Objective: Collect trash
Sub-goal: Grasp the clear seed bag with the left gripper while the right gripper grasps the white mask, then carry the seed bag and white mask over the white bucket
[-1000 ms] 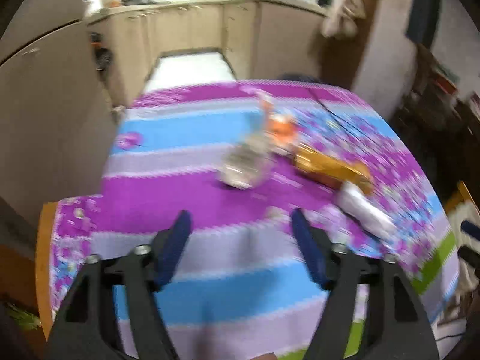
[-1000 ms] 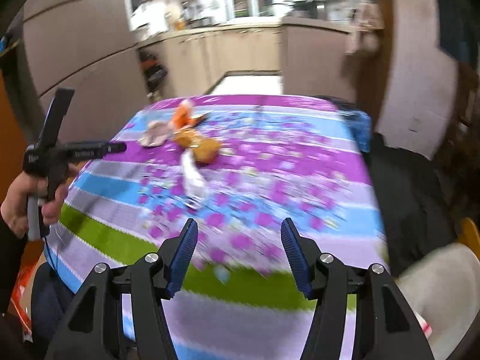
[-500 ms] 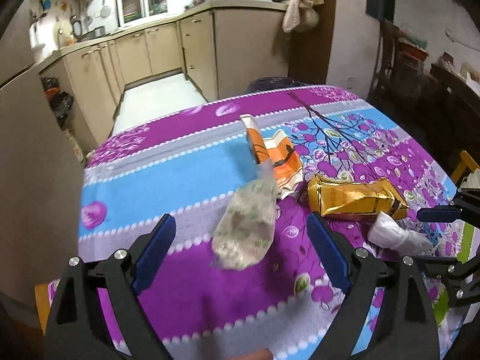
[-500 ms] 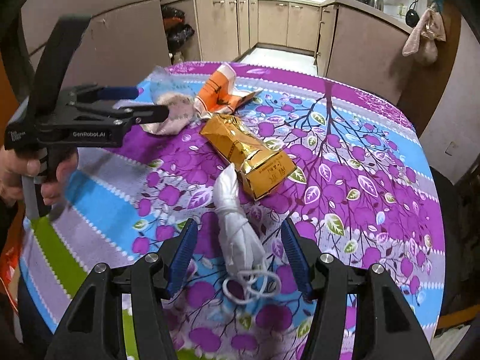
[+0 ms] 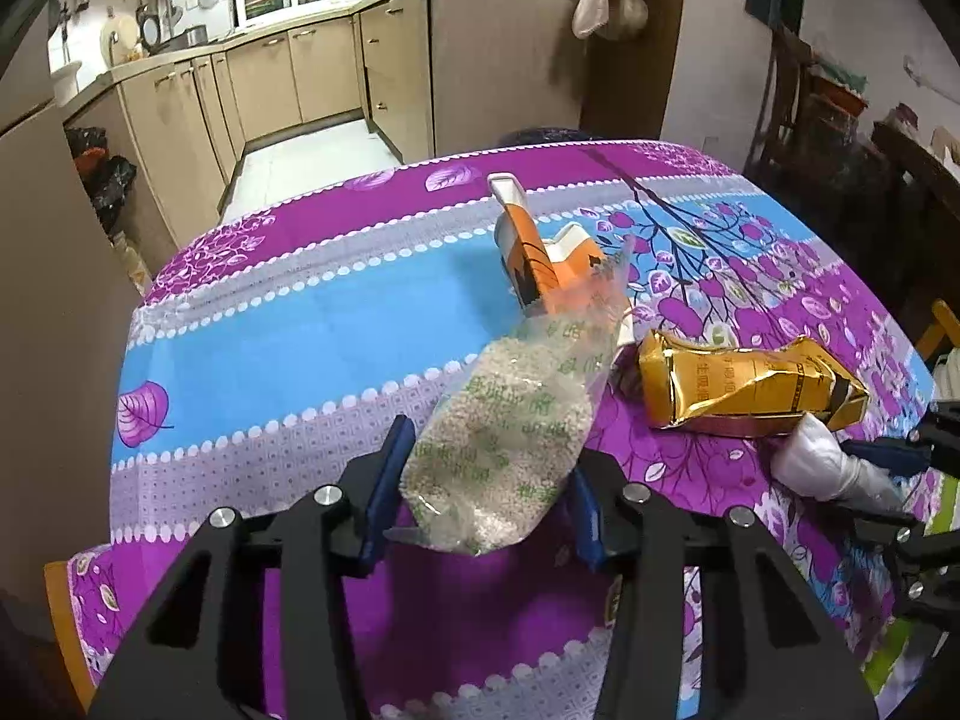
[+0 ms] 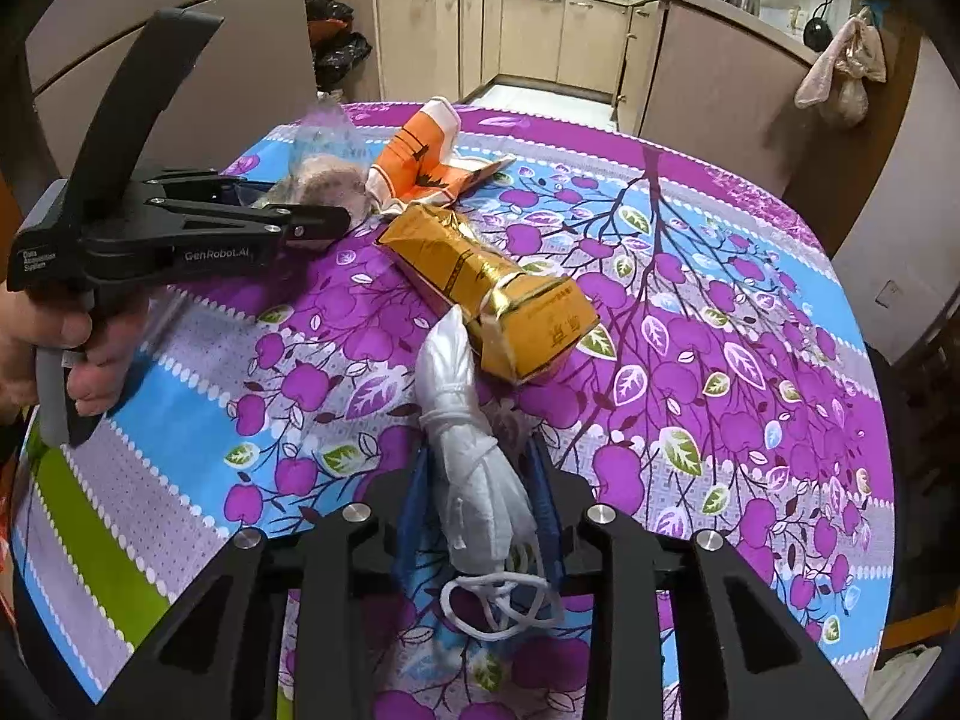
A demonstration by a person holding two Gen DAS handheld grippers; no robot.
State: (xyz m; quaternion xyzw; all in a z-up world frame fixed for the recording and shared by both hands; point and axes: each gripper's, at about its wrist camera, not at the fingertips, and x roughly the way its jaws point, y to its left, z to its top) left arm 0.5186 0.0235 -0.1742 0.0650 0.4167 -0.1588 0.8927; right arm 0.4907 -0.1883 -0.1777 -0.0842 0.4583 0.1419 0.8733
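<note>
Left wrist view: flowered purple tablecloth (image 5: pixel 300 312), beige kitchen cabinets (image 5: pixel 324 72) far behind. Left gripper (image 5: pixel 486 480) is closing around a grain bag (image 5: pixel 510 420); right gripper (image 6: pixel 480 498) is closing on a white bundle (image 6: pixel 474 450).

Floral-clothed table (image 6: pixel 690 312); wrappers (image 6: pixel 498 294)

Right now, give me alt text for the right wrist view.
The right gripper is closing around a rolled white face mask on a purple floral tablecloth. Beyond lie a gold packet and an orange wrapper.
</note>
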